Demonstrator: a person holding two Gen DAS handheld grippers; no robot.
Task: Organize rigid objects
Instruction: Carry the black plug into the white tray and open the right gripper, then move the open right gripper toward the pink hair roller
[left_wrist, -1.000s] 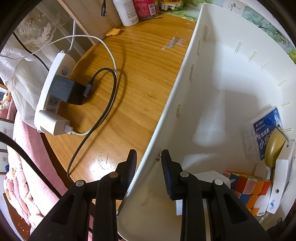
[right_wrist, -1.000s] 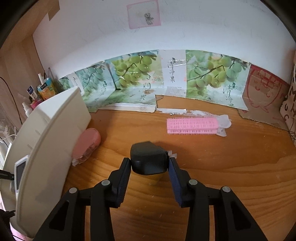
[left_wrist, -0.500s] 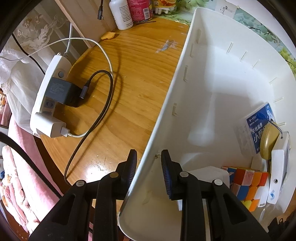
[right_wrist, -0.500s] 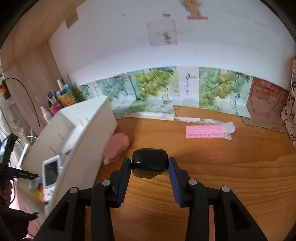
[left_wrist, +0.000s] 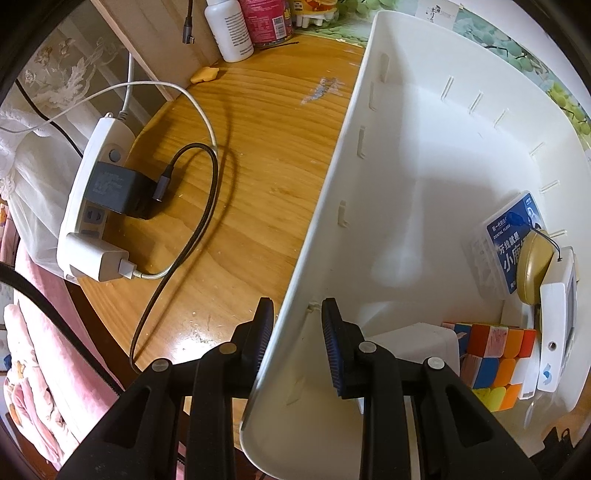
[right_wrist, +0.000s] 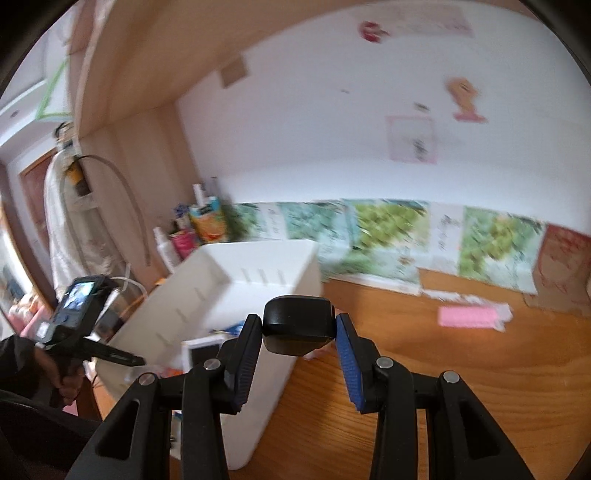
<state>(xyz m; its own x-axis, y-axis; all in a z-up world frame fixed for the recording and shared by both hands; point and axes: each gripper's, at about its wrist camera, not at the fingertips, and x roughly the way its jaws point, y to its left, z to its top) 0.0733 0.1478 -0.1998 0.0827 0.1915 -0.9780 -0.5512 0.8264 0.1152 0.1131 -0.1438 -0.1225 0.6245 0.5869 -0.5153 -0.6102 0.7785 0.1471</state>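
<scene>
My left gripper (left_wrist: 295, 328) points down and straddles the near wall of a white bin (left_wrist: 406, 166), with one pad outside and one inside. It is shut on that wall, and the bin (right_wrist: 221, 295) stands tilted. In the bin's near corner lie a colour cube (left_wrist: 495, 354), a blue dental floss box (left_wrist: 509, 236), a tan oval thing (left_wrist: 533, 269), a white device (left_wrist: 557, 332) and a white box (left_wrist: 417, 339). My right gripper (right_wrist: 297, 332) is shut on a small black rounded block (right_wrist: 297, 325). It holds the block in the air just right of the bin's rim.
Left of the bin, a white power strip (left_wrist: 92, 192) with a black charger (left_wrist: 118, 192), a white charger (left_wrist: 98, 264) and looping cables lies on the wooden table (left_wrist: 258, 147). Bottles (left_wrist: 229, 29) stand at the back. A pink comb-like piece (right_wrist: 469, 316) lies to the right. A hand (right_wrist: 62, 376) holds the left gripper.
My right gripper has risen and swung left with the black block, from the open table to the bin's rim. The left gripper has kept its hold on the bin wall.
</scene>
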